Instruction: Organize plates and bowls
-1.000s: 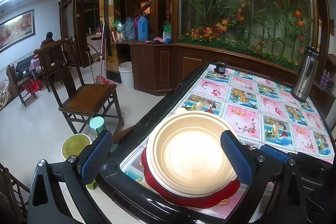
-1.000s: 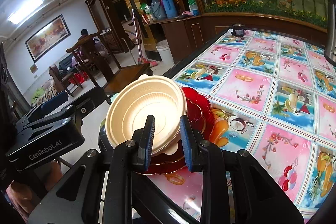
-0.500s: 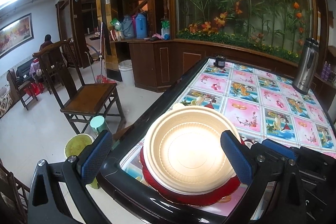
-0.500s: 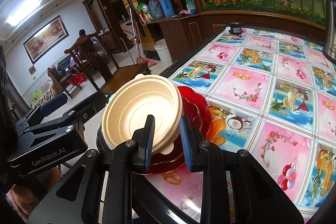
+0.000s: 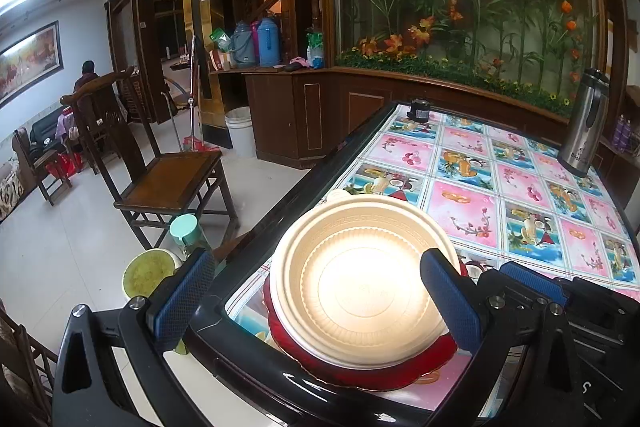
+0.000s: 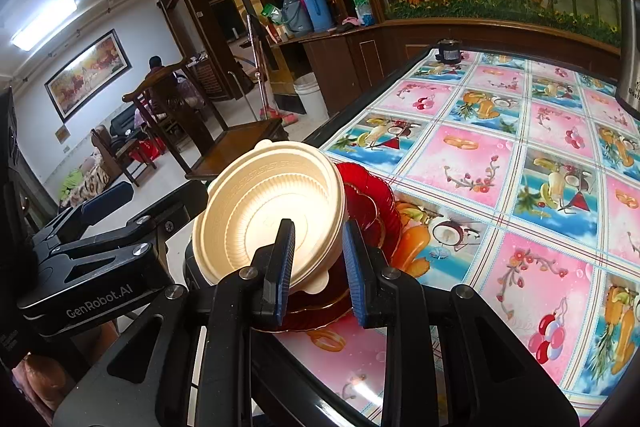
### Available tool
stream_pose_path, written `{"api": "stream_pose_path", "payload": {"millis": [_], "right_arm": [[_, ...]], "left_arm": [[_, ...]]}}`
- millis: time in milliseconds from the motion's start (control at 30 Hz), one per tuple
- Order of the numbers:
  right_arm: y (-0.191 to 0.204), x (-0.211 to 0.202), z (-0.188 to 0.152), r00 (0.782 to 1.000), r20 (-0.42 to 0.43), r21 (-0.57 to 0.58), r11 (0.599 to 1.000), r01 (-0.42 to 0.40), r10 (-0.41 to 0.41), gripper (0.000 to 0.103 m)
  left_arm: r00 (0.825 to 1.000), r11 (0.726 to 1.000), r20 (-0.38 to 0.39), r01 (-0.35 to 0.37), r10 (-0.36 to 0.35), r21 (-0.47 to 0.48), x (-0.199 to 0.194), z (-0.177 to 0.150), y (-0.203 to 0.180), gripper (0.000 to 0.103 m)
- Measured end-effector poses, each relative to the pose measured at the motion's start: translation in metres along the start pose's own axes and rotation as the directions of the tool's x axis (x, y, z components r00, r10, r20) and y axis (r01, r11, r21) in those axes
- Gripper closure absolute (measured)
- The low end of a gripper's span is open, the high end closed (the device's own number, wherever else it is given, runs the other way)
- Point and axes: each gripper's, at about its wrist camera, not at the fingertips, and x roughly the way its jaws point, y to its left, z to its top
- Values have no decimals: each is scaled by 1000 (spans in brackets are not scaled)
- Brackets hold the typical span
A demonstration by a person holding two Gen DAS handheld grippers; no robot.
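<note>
A cream plastic bowl (image 5: 360,287) rests on a stack of red plates (image 5: 368,367) at the near left corner of the table. In the right wrist view the bowl (image 6: 272,203) tilts toward me over the red plates (image 6: 372,203). My right gripper (image 6: 318,267) has its jaws closed on the bowl's near rim, with a narrow gap still showing between the pads. My left gripper (image 5: 316,295) is open wide, its blue pads on either side of the bowl and apart from it.
The table (image 5: 520,187) has a flowered cloth and a black raised edge. A steel thermos (image 5: 584,123) stands at the far right and a small dark jar (image 5: 418,109) at the far edge. A wooden chair (image 5: 160,179) and a yellow-green basin (image 5: 146,273) are on the floor at left.
The bowl has tipped slightly more toward the right gripper. Both views have shifted a little; the left gripper stays open around the bowl.
</note>
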Motion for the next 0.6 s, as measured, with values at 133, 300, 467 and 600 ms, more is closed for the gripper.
{"api": "stream_pose_path", "payload": {"millis": [133,300,467,600], "right_arm": [[0,0,0,1000,-1,2,1000,-2,2,78],[0,0,0,1000,1,0,1000,-2,2,78],[0,1,-1,1000,0,-3,1000,-5,5,78],[3,5,0,1000,-3,-8,1000,-11,11,78]], "left_arm": [[1000,1000,-7,1,-1,-2,2,-1,-1,0],[1000,1000,-13,2,-2,-8,2,-2,-1,0],[1000,1000,-12,-8,8,-16,2,-3,0,0],[1000,1000,-17,-19,19,-24,3,-3,2,0]]}}
